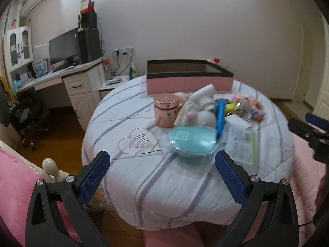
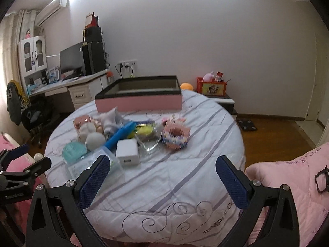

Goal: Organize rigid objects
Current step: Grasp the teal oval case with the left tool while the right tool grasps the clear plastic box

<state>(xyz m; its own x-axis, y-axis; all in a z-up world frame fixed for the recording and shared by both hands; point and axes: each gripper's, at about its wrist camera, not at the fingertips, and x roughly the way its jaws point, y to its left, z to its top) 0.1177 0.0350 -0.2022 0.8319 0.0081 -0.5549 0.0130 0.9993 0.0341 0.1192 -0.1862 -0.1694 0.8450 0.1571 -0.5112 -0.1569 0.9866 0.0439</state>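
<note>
White striped quilt (image 2: 185,177) over a round surface, small items heaped mid-frame before a pink box (image 2: 138,103).

Left gripper (image 1: 162,177) and right gripper (image 2: 162,180) both hang spread and empty at the lower edge. A desk (image 1: 61,76) with a monitor (image 1: 63,48) fills the upper left. Only the right view shows the white charger (image 2: 127,152) and red crate (image 2: 211,87); the left view shows the pink jar (image 1: 166,111) clearly.
</note>
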